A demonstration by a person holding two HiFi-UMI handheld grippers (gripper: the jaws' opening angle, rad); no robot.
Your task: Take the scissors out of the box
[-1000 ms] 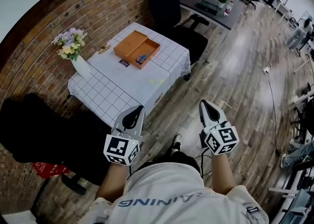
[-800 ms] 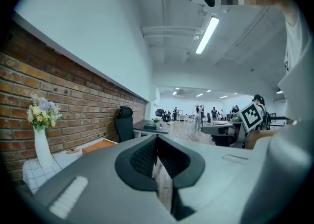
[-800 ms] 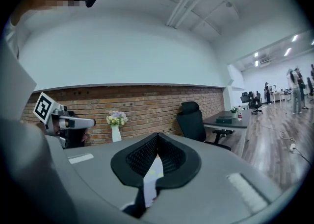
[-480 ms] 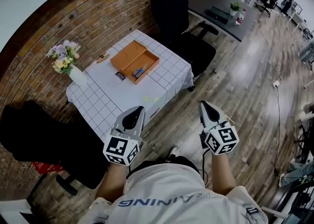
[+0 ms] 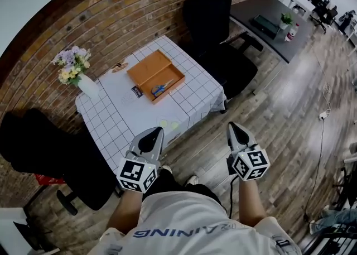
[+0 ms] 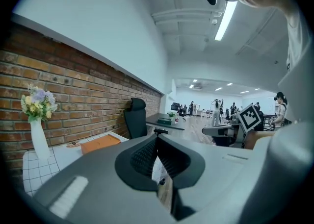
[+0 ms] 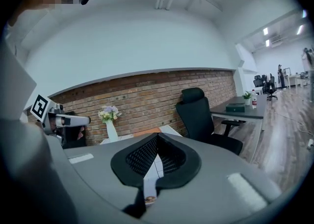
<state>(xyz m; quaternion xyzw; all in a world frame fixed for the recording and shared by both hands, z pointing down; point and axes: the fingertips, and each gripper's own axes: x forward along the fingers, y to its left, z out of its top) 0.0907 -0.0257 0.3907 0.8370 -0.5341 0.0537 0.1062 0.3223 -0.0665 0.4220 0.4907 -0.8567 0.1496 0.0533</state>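
The orange box lies open on a table with a white grid cloth, well ahead of both grippers. Blue-handled scissors lie in its near compartment. My left gripper is held over the floor by the table's near corner, shut and empty. My right gripper hovers over the wood floor further right, also shut with nothing in it. In the left gripper view the box shows as an orange slab beyond the closed left gripper. The right gripper points toward the table; its jaws hide most of the box.
A white vase of flowers stands at the table's left corner, a small dark card beside the box. A black office chair stands right of the table, another black chair to its left. A brick wall runs behind.
The table and box have come closer and lower in the head view as the person walks toward them. Both grippers stay shut and side by side.
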